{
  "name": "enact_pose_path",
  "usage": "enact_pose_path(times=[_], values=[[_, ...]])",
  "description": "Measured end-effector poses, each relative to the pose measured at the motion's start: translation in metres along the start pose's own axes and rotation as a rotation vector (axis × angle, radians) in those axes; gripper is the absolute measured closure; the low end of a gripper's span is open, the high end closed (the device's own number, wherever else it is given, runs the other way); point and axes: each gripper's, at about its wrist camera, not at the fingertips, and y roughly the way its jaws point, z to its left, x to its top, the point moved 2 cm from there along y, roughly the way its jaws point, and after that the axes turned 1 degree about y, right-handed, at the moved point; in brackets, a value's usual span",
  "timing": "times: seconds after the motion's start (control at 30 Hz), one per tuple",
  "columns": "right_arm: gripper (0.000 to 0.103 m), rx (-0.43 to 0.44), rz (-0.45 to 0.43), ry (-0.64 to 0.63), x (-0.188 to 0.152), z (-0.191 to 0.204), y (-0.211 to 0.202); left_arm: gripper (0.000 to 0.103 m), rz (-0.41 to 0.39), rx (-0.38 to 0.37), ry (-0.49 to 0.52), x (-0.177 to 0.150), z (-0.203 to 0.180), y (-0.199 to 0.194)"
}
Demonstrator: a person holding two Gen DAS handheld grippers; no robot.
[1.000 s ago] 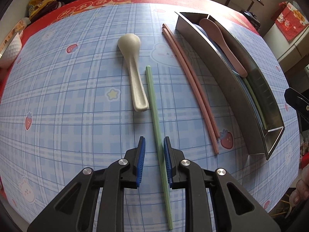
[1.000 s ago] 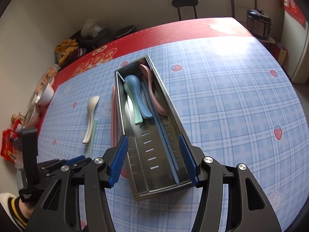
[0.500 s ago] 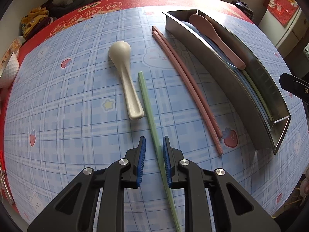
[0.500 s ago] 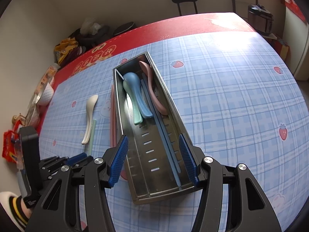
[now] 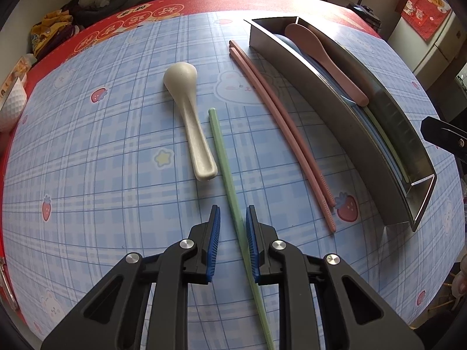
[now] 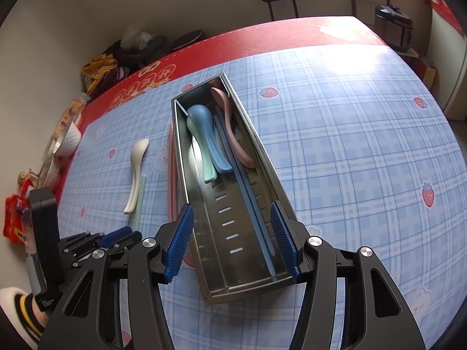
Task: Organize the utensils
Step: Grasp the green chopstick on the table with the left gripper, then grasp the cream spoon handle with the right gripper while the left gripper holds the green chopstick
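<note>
A green chopstick (image 5: 226, 175) lies on the blue checked tablecloth and runs between the fingers of my left gripper (image 5: 233, 227). The jaws stand a narrow gap apart; the right pad touches the stick, the left pad does not. A white spoon (image 5: 188, 122) lies just left of the stick, a pair of pink chopsticks (image 5: 280, 128) to its right. The steel utensil tray (image 6: 262, 157) holds a blue spoon (image 6: 207, 137), a pink spoon (image 6: 233, 134), a green spoon and blue chopsticks. My right gripper (image 6: 232, 242) is open and empty above the tray's near end.
A white bowl (image 5: 11, 105) stands at the table's far left edge. Bags and clutter (image 6: 116, 61) lie beyond the red border. A black chair (image 6: 280, 0) stands behind the table. The tray also shows at the right of the left wrist view (image 5: 329, 108).
My left gripper has drawn back and risen a little along the green chopstick, with its jaws still narrow around it. The right gripper has barely moved.
</note>
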Motion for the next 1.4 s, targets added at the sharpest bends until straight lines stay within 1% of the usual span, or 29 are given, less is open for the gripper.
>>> enact_pose_path(times=[0.13, 0.2, 0.23, 0.27, 0.43, 0.57, 0.7, 0.8, 0.97, 1.2, 1.23, 1.33, 1.4], values=[[0.050, 0.000, -0.005, -0.005, -0.002, 0.002, -0.004, 0.086, -0.004, 0.001, 0.008, 0.000, -0.001, 0.000], [0.050, 0.002, -0.008, -0.009, -0.003, 0.003, -0.006, 0.089, -0.006, 0.001, 0.022, -0.001, -0.003, -0.001], [0.050, 0.003, -0.009, -0.013, -0.004, 0.004, -0.007, 0.095, -0.004, -0.006, 0.026, -0.001, -0.004, -0.001], [0.050, 0.003, -0.009, -0.016, -0.004, 0.005, -0.008, 0.096, -0.001, -0.007, 0.030, -0.002, -0.006, -0.002], [0.050, 0.001, -0.013, -0.031, -0.006, 0.010, -0.011, 0.097, 0.007, -0.037, 0.037, -0.006, -0.010, -0.006], [0.050, -0.007, -0.013, -0.034, -0.008, 0.014, -0.012, 0.097, -0.027, -0.046, 0.040, -0.009, -0.011, -0.018], [0.050, -0.010, -0.010, -0.048, -0.008, 0.023, -0.011, 0.097, -0.079, -0.050, 0.034, -0.010, -0.006, -0.036], [0.050, -0.004, -0.006, -0.074, -0.008, 0.036, -0.008, 0.097, -0.116, -0.059, -0.012, -0.010, 0.008, -0.050], [0.050, 0.006, 0.006, -0.139, -0.007, 0.065, 0.003, 0.097, -0.165, -0.061, -0.127, -0.009, 0.047, -0.069], [0.050, 0.012, 0.017, -0.245, -0.006, 0.113, 0.025, 0.097, -0.204, -0.042, -0.231, -0.025, 0.094, -0.084], [0.050, 0.014, 0.016, -0.262, -0.005, 0.121, 0.030, 0.097, -0.205, -0.049, -0.247, -0.027, 0.100, -0.084], [0.050, 0.006, 0.008, -0.310, -0.002, 0.142, 0.046, 0.097, -0.212, -0.107, -0.302, -0.034, 0.119, -0.086], [0.050, -0.004, 0.018, -0.339, 0.001, 0.155, 0.061, 0.097, -0.219, -0.113, -0.313, -0.038, 0.129, -0.086]])
